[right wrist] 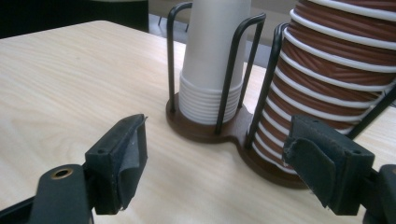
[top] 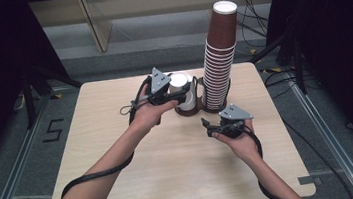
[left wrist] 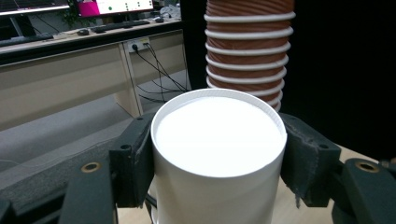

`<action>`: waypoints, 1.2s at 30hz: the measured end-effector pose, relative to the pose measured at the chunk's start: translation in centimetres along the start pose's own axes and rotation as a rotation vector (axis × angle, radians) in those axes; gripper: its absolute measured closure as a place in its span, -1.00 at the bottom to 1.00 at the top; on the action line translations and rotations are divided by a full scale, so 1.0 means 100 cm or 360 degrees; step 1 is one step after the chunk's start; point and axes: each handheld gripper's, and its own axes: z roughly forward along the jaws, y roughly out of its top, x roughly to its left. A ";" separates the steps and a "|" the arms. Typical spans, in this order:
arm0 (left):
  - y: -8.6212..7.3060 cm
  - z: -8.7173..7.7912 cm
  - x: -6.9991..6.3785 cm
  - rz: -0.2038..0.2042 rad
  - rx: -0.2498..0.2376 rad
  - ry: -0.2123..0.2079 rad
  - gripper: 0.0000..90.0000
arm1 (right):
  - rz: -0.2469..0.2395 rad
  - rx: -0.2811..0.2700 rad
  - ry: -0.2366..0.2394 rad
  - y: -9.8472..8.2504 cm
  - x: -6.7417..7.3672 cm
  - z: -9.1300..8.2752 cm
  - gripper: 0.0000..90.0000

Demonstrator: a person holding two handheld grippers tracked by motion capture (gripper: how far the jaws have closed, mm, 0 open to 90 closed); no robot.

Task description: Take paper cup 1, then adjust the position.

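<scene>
A stack of white paper cups (right wrist: pixel 210 70) stands upside down in a dark wire holder (right wrist: pixel 205 133). A tall stack of brown ribbed cups (top: pixel 220 59) fills the holder's other bay. My left gripper (top: pixel 181 93) is shut on the top white cup (left wrist: pixel 219 149), with a pad pressed on each side of its wall just under the flat white bottom. My right gripper (top: pixel 206 126) hovers over the table in front of the holder. In the right gripper view its jaws (right wrist: pixel 219 163) stand open with nothing between them, pointing at the holder's base.
The light wooden table (top: pixel 118 136) has bare room on the left and at the front. The brown stack (right wrist: pixel 327 70) leans slightly and rises far above the holder. Beyond the table are grey floor, cables and dark stands.
</scene>
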 end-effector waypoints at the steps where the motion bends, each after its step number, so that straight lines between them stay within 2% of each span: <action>1: -0.003 -0.003 -0.001 0.0000 -0.0004 -0.0006 -0.26 | 0.0010 0.0010 0.0007 -0.001 0.001 -0.004 -0.53; 3: -0.010 -0.009 -0.004 -0.0002 -0.0008 -0.0024 -0.26 | -0.0003 -0.0026 0.0021 -0.005 0.001 -0.010 -0.54; 8: -0.026 -0.020 -0.010 0.0004 0.0028 -0.0043 -0.26 | 0.0017 -0.0005 0.0042 -0.011 0.009 -0.026 -0.55; 9: -0.028 -0.023 -0.012 0.0002 0.0033 -0.0046 -0.26 | -0.0028 -0.0039 0.0029 -0.012 0.009 -0.028 -0.55; 10: -0.029 -0.025 -0.013 0.0012 0.0040 -0.0052 -0.26 | 0.0002 -0.0033 0.0052 -0.012 0.013 -0.031 -0.55; 13: -0.033 -0.032 -0.020 0.0039 0.0047 -0.0075 -0.26 | -0.0022 -0.0084 0.0098 -0.010 0.023 -0.035 -0.60; 14: -0.034 -0.033 -0.022 0.0043 0.0063 -0.0081 -0.26 | 0.0019 -0.0080 0.0131 -0.008 0.030 -0.038 -0.61; 15: -0.035 -0.035 -0.024 0.0047 0.0076 -0.0085 -0.26 | -0.0016 -0.0118 0.0150 -0.006 0.033 -0.038 -0.63; 17: -0.037 -0.036 -0.028 0.0056 0.0091 -0.0103 -0.26 | 0.0000 -0.0134 0.0214 -0.003 0.042 -0.038 -0.66; 18: -0.038 -0.036 -0.029 0.0060 0.0097 -0.0109 -0.26 | -0.0036 -0.0160 0.0214 -0.001 0.045 -0.037 -0.66; 19: -0.039 -0.036 -0.032 0.0060 0.0100 -0.0121 -0.26 | -0.0016 -0.0152 0.0236 -0.001 0.048 -0.038 -0.67; 20: -0.040 -0.036 -0.035 0.0063 0.0108 -0.0131 -0.26 | -0.0054 -0.0173 0.0221 0.000 0.050 -0.037 -0.67; 21: -0.041 -0.035 -0.038 0.0063 0.0111 -0.0143 -0.26 | -0.0061 -0.0163 0.0242 0.001 0.051 -0.037 -0.68; 22: -0.042 -0.035 -0.041 0.0062 0.0113 -0.0152 -0.26 | -0.0040 -0.0167 0.0233 0.000 0.053 -0.036 -0.69; 24: -0.044 -0.034 -0.046 0.0061 0.0120 -0.0175 -0.26 | -0.0046 -0.0166 0.0241 -0.002 0.054 -0.036 -0.69; 25: -0.044 -0.033 -0.048 0.0061 0.0124 -0.0186 -0.26 | -0.0056 -0.0193 0.0238 -0.003 0.053 -0.036 -0.70; 28: -0.047 -0.032 -0.053 0.0061 0.0135 -0.0206 -0.26 | -0.0024 -0.0165 0.0243 -0.003 0.056 -0.039 -0.71; 31: -0.050 -0.032 -0.058 0.0047 0.0136 -0.0220 -0.26 | -0.0074 -0.0194 0.0259 -0.001 0.057 -0.036 -0.74; 33: -0.052 -0.033 -0.061 0.0036 0.0134 -0.0229 -0.26 | -0.0086 -0.0161 0.0248 0.000 0.058 -0.035 -0.74; 34: -0.052 -0.034 -0.063 0.0036 0.0136 -0.0236 -0.26 | -0.0045 -0.0147 0.0261 0.000 0.061 -0.034 -0.74; 35: -0.053 -0.034 -0.064 0.0040 0.0138 -0.0243 -0.26 | -0.0045 -0.0157 0.0265 0.000 0.063 -0.033 -0.74; 36: -0.053 -0.034 -0.065 0.0041 0.0139 -0.0247 -0.26 | -0.0091 -0.0157 0.0262 0.001 0.063 -0.032 -0.74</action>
